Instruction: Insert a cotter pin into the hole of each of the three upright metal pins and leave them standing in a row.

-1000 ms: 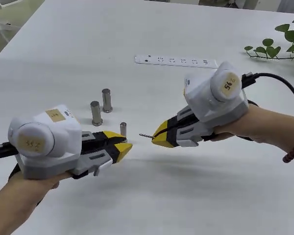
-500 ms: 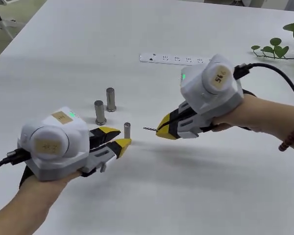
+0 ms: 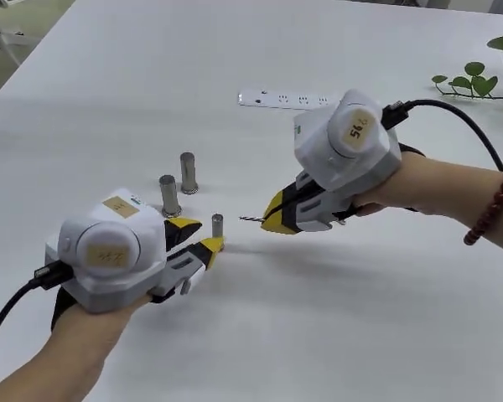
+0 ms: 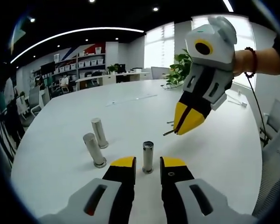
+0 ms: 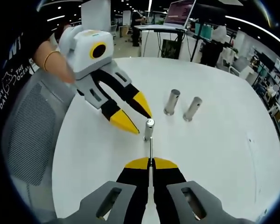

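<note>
1. Your left gripper [image 3: 203, 235], white body with black jaws tipped in yellow: nearest you, low over the white tabletop [image 3: 360, 318]. Its jaws are released and parted, with the tips on either side of item 2. Whether either tip touches it is hard to tell from the head view.
2. Short upright grey metal pin [image 3: 217, 224]: it stands on the table between those yellow tips, long axis vertical. The left gripper view shows a small foot at its base, which is too small to read in the head view.
3. Thin steel cotter pin [image 3: 251, 219]: its long axis is close to level. The free end points from your right toward the upper part of item 2 and is near it. In the right gripper view it runs straight out from the seam of the jaws, in line with the top of item 2. The left gripper view shows its end jutting from the yellow tips.
4. Your right gripper [image 3: 272, 223], same build: its jaws are clenched on the cotter pin and its nose is aimed at item 2, above the table. A red bead bracelet [image 3: 489, 213] sits on that wrist.
5. Nearer tall metal pin [image 3: 168, 194] and farther tall metal pin [image 3: 188, 172], grey with flanged bases: both are upright, apart from each other and clear of both grippers.
6. White power strip [image 3: 285, 100]: it lies flat, well beyond the pins.
7. Green leafy plant [image 3: 478, 79]: far right of the table.
</note>
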`<control>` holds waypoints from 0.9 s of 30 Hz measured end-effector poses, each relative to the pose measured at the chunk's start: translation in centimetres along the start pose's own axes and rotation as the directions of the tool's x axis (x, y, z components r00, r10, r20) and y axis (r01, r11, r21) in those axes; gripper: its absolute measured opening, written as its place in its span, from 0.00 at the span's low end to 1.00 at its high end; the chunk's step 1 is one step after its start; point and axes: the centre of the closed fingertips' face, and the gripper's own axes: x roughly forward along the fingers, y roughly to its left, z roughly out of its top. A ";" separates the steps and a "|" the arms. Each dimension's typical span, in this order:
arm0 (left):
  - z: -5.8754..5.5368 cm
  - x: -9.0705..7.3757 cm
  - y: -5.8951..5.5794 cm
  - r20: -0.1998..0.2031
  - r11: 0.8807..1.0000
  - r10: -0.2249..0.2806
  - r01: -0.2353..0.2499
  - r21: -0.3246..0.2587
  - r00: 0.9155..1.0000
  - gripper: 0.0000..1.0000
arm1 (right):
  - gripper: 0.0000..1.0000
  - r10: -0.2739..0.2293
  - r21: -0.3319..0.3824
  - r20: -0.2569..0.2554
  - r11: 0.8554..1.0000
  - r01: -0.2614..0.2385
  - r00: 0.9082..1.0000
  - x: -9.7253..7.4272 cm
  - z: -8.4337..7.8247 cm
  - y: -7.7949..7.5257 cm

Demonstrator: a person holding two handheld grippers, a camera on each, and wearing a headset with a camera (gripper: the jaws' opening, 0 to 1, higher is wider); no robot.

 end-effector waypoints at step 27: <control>-0.5 2.1 0.0 -0.008 0.999 0.003 -0.004 -0.038 1.000 0.07 | 0.00 0.042 -0.055 -0.011 0.998 -0.042 0.999 2.0 0.9 -0.2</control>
